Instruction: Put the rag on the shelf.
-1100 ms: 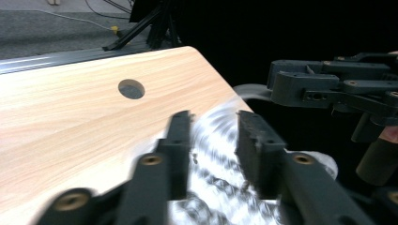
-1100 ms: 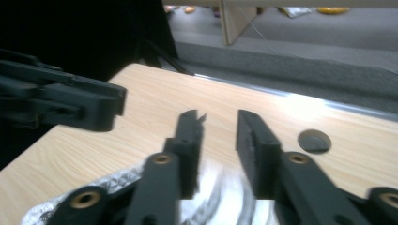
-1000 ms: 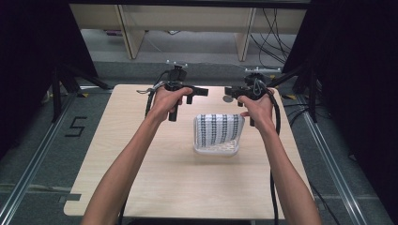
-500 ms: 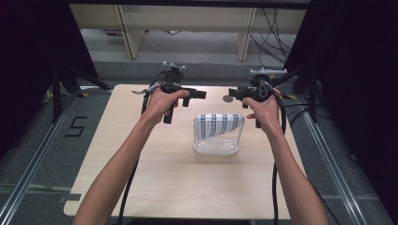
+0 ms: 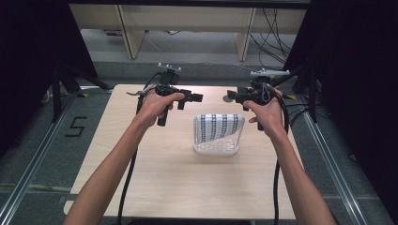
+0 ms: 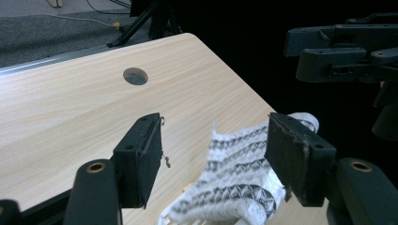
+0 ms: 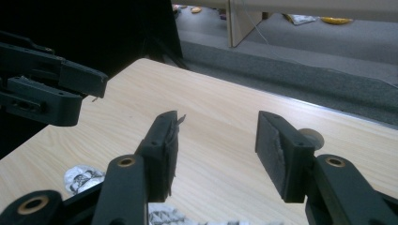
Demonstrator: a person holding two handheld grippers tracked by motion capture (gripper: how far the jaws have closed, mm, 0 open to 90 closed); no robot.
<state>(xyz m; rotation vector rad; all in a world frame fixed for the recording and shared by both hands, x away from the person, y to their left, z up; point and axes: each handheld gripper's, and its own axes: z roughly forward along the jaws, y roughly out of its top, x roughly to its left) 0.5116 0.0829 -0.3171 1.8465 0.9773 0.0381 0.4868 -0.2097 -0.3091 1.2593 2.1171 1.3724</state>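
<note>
Claws (image 6: 213,159) (image 7: 213,150) apart above patterned cloth (image 5: 219,125)

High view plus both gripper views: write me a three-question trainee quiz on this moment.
1. True or false: the patterned cloth is draped over the white basket.
2. Which describes the left gripper? A) shut on the cloth B) open, holding nothing C) resting flat on the table
3. Fill in: the right gripper has its jaws ____, with bare tabletop between them.

Key
1. True; the cloth hangs over the basket's far rim.
2. B; the cloth lies beyond its jaws, ungripped.
3. Open.
</note>
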